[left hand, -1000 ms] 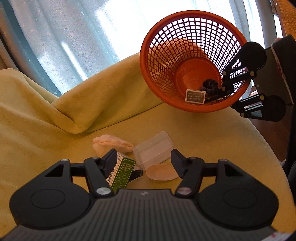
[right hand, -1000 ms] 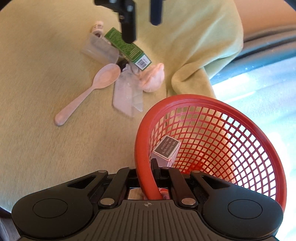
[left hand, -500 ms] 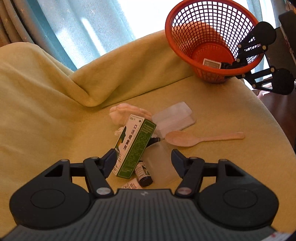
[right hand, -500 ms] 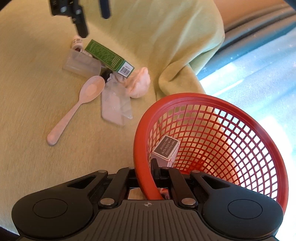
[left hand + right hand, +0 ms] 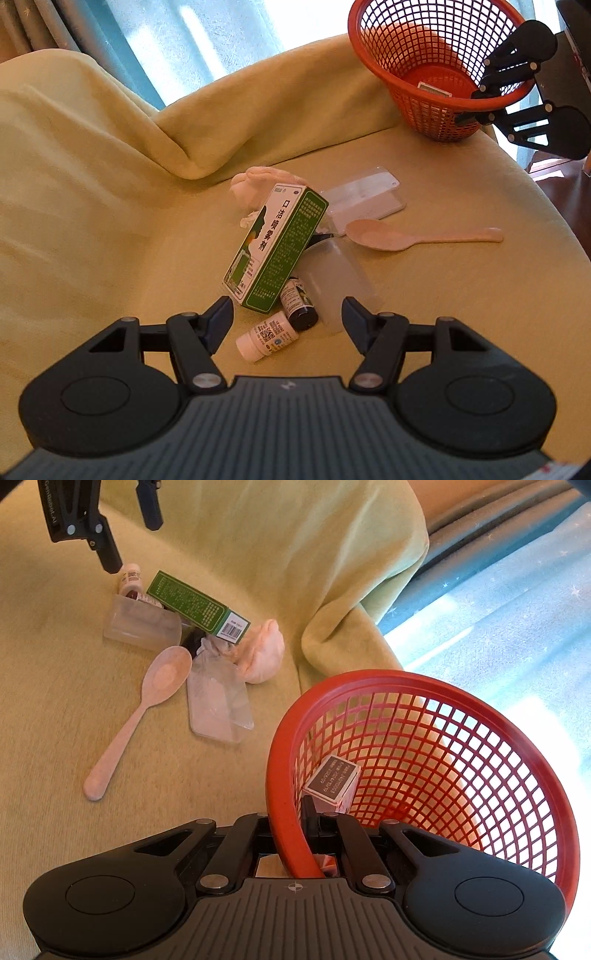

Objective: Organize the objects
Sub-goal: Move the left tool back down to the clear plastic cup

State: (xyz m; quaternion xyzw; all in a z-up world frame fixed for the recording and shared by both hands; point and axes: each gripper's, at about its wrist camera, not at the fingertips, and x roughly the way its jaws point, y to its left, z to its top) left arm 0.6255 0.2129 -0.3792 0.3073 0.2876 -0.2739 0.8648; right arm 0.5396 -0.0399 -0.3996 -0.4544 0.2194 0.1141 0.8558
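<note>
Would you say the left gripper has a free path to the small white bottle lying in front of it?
Probably yes. The left gripper is open, and the white bottle lies just ahead between its fingers with nothing over it, though the dark bottle touches it and the green box leans close behind.

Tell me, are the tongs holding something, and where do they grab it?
The right tongs are clamped on the red basket, pinching its rim. The left tongs are open above the small bottles and hold nothing.

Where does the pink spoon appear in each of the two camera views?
Left wrist view: pink spoon, right of centre, bowl pointing left, handle pointing right.
Right wrist view: pink spoon, left of centre, bowl uppermost, handle running down-left.
Shared landmark: green box, beside the spoon's bowl.
</note>
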